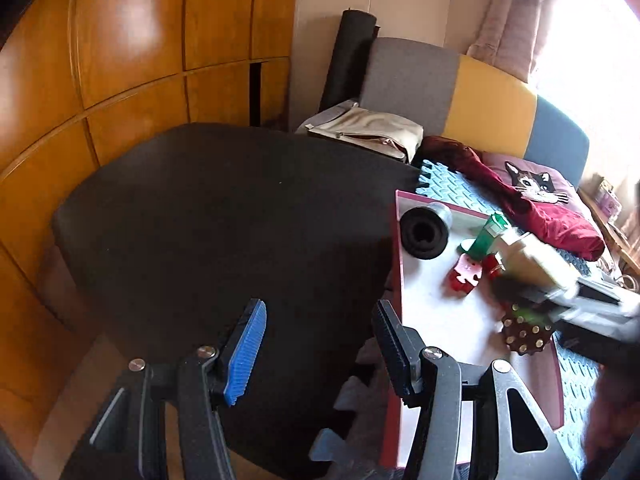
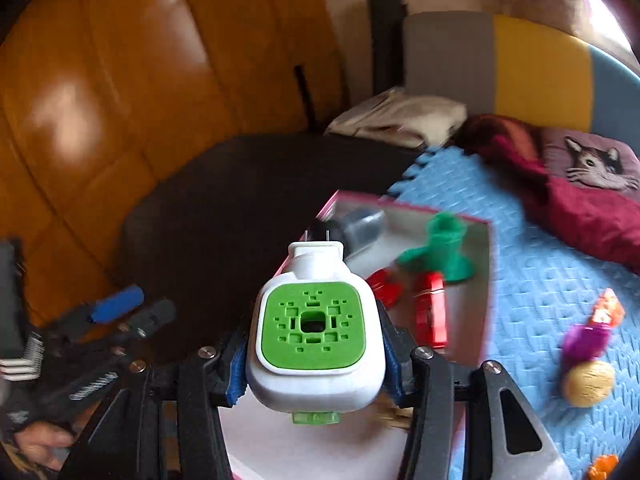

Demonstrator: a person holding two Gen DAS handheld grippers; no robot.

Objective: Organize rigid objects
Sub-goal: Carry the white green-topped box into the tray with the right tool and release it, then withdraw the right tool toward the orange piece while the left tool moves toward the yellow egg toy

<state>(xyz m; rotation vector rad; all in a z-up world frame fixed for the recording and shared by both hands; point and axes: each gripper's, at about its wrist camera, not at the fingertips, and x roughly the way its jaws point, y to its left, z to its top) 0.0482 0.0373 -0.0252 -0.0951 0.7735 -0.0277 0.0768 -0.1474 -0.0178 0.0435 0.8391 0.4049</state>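
1. The right gripper (image 2: 316,364) grasps the white-and-green plug-in device (image 2: 314,328) above the near edge of the pink box (image 2: 486,280) — it needs a bare spot.
2. The left gripper (image 1: 316,364) hangs released, left of the box — it should stay clear.

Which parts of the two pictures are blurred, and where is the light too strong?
Left wrist view: the window at upper right is blown out white, and the right hand-held gripper is smeared by motion blur. Right wrist view: the tray and the blue mat are blurred, while the white and green plug-in device stays sharp. Both views bend the wooden wardrobe lines.
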